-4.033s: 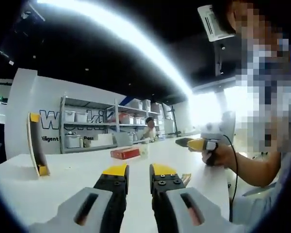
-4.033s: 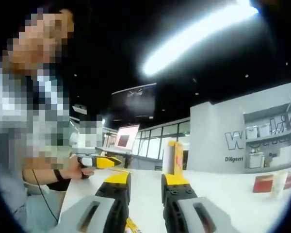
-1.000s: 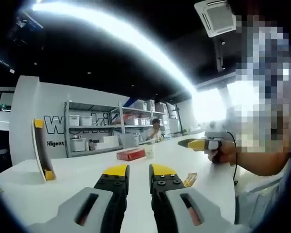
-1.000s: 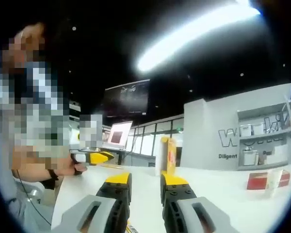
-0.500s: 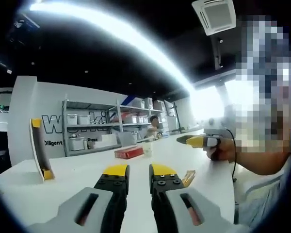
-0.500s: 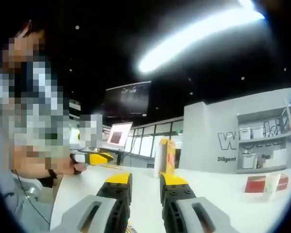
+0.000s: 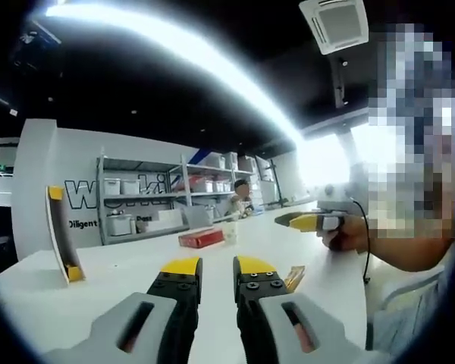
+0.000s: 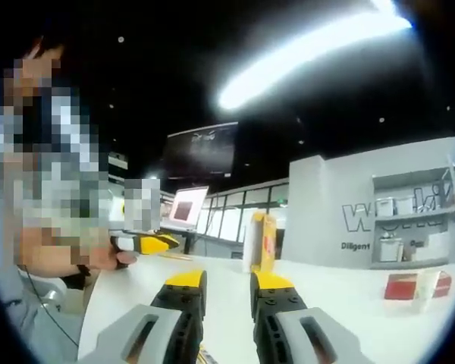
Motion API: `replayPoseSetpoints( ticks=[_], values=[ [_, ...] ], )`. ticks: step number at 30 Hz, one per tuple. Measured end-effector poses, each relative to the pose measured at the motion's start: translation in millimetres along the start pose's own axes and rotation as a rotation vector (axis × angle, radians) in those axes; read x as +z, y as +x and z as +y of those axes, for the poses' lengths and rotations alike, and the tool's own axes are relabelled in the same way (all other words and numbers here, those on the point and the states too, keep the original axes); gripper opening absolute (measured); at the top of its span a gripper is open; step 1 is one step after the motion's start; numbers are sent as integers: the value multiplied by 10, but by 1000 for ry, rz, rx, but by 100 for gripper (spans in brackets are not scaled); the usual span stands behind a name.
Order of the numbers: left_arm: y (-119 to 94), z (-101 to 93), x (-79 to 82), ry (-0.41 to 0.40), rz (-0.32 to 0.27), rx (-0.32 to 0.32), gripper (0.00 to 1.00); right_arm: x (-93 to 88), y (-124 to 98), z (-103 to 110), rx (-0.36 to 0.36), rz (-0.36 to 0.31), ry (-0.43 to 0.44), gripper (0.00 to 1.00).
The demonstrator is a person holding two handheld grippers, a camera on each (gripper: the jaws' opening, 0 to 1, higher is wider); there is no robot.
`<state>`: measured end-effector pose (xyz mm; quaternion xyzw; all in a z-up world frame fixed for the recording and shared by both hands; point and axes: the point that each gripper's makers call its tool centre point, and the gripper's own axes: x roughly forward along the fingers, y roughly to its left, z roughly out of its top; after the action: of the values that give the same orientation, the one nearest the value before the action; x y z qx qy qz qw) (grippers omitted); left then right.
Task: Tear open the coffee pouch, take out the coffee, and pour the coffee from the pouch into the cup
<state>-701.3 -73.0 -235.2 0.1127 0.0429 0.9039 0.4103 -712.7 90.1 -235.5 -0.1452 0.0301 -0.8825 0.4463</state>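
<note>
1. The left gripper, with black ribbed jaws capped in yellow rubber and grey plastic housings, has its jaws parted by a narrow gap with nothing between them, low over the smooth white table.
2. Just right of its jaws a slim orange-brown coffee pouch lies flat on the table.
3. Farther off sit a flat red rectangular box and beside it a small pale translucent cup; a tall thin yellow-edged board stands upright at the left.
4. The right gripper, of the same build, is likewise slightly open and empty.
5. Grey metal shelving holding white bins lines the far wall.
</note>
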Motion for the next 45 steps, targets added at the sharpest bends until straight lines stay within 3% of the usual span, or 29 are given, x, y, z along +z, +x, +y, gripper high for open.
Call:
replayPoseSetpoints(
  ticks=[11, 17, 24, 28, 30, 36, 39, 42, 45],
  values=[
    [16, 14, -27, 3, 20, 5, 19, 9, 8, 58, 29, -2, 2, 24],
    [28, -18, -56, -10, 41, -5, 19, -99, 74, 175, 110, 51, 21, 27],
    [6, -16, -32, -3, 34, 4, 19, -180, 109, 531, 310, 106, 65, 30],
    [2, -16, -40, -4, 38, 6, 19, -312, 42, 678, 464, 191, 81, 32],
    [1, -19, -48, -5, 40, 5, 19, -401, 8, 668, 502, 233, 60, 33],
    [13, -16, -62, -6, 45, -3, 19, -555, 0, 451, 521, 286, 44, 31],
    [12, -21, -63, -4, 45, -4, 19, -609, 1, 410, 546, 331, 119, 30],
    [9, -20, -59, 1, 43, 0, 19, -644, 46, 363, 560, 340, 126, 32],
    [8, -17, -61, 1, 43, 1, 19, -690, 18, 454, 582, 377, 137, 32]
  ],
)
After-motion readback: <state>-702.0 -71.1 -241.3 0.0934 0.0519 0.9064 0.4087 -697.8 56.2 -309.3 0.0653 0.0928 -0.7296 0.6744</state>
